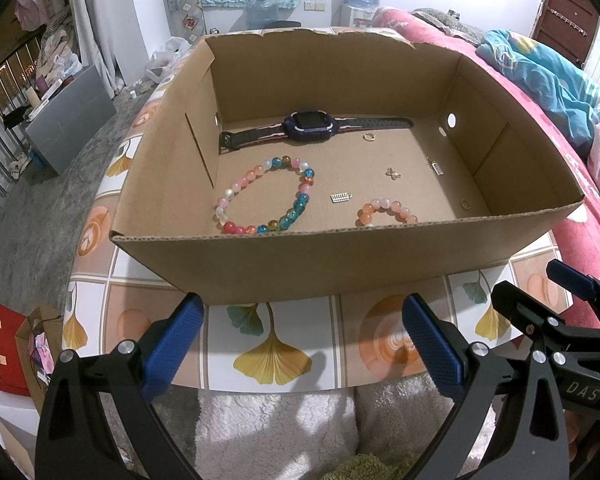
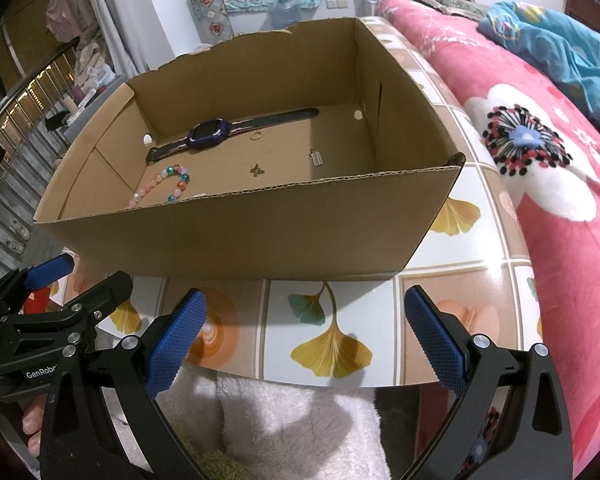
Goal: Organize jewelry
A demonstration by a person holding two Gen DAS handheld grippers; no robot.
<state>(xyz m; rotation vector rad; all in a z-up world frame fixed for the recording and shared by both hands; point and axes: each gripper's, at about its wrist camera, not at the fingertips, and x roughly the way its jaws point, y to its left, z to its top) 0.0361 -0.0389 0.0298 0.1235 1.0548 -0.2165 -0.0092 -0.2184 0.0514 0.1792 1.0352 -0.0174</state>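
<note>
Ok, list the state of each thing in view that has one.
Cardboard box: open-topped, upright.
Smartwatch: lying flat, strap unbuckled.
Multicoloured bead bracelet: closed loop, lying flat.
Orange bead bracelet: flat, partly hidden.
Left gripper: fingers open, empty.
Right gripper: fingers open, empty.

Both wrist views near, side by side at bench (image 1: pixel 284 344) edge, looking down-forward into the same cardboard box (image 1: pixel 339 256).
</note>
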